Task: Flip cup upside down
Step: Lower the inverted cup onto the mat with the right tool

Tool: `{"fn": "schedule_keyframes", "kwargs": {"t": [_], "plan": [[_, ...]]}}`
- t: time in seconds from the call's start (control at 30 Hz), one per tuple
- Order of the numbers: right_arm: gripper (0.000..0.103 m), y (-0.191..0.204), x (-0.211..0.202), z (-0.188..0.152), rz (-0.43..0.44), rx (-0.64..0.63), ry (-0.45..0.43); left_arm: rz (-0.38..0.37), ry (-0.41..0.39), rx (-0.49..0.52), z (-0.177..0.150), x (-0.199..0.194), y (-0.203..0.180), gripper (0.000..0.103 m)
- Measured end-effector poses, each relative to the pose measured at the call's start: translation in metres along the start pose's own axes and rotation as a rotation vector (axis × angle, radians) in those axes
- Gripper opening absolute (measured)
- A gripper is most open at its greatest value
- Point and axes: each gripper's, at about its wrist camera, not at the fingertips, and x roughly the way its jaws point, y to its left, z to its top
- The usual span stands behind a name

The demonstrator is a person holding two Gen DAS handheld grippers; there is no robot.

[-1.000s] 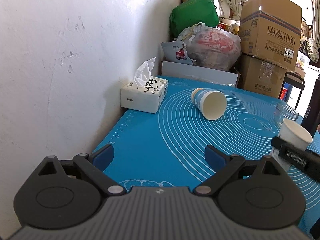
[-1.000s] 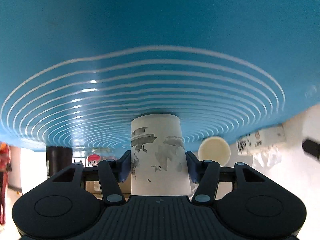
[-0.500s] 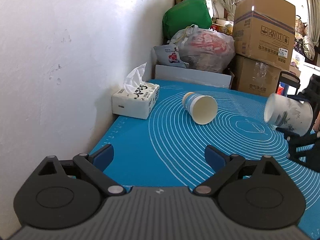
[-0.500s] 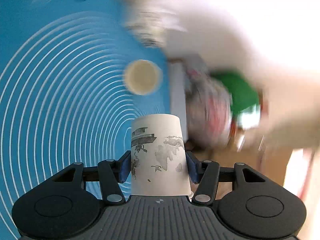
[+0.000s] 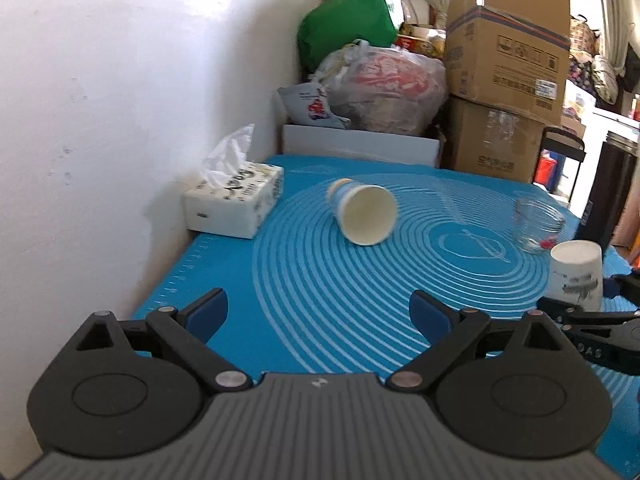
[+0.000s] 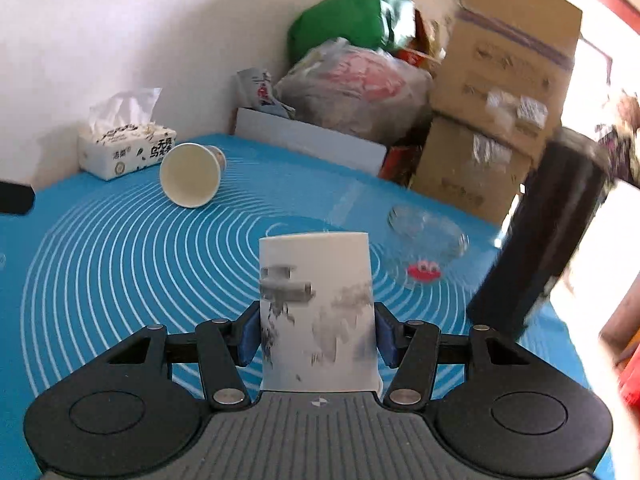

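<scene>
Paper cup (image 6: 318,312) clamped base-up in my right tongs (image 6: 316,338), not yet released on the surface (image 6: 120,272); left tongs (image 5: 318,314) apart, idle

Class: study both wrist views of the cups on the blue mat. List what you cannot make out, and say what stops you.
1. White cup, right view: print unreadable from motion blur; rim hidden behind the right gripper.
2. Same cup, left view: the gripper hides whether it touches the mat.
3. Jar, right view: blurred; red item inside unclear.
4. Blue cup, both views: base faces away.
5. Boxes, right view: labels smeared.
</scene>
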Motion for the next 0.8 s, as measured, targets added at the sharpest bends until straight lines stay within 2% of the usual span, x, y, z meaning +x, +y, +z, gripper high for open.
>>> {"fn": "schedule_keyframes", "kwargs": {"t": [0.23,0.3,0.4,0.47,0.53,0.63,0.8], "plan": [[0.057,-0.011,-0.003,-0.007,0.018,0.079,0.017,-0.056,0.036,0.063,-0.004,0.000,-0.024,0.097],[0.065,-0.012,-0.002,-0.006,0.013,0.087,0.025,-0.077,0.053,0.076,-0.006,0.001,-0.029,0.097],[0.068,-0.013,-0.003,-0.008,0.009,0.087,0.038,-0.106,0.077,0.085,-0.008,0.001,-0.035,0.097],[0.078,-0.014,-0.006,-0.009,0.004,0.092,0.045,-0.124,0.092,0.089,-0.009,0.000,-0.039,0.097],[0.083,-0.016,-0.013,-0.010,0.005,0.112,0.048,-0.140,0.096,0.095,-0.009,-0.004,-0.043,0.097],[0.101,-0.022,-0.030,-0.010,0.003,0.152,0.043,-0.150,0.101,0.109,-0.009,-0.010,-0.049,0.097],[0.103,-0.025,-0.070,-0.010,-0.026,0.150,0.030,-0.157,0.117,0.127,-0.013,-0.022,-0.060,0.097]]}}
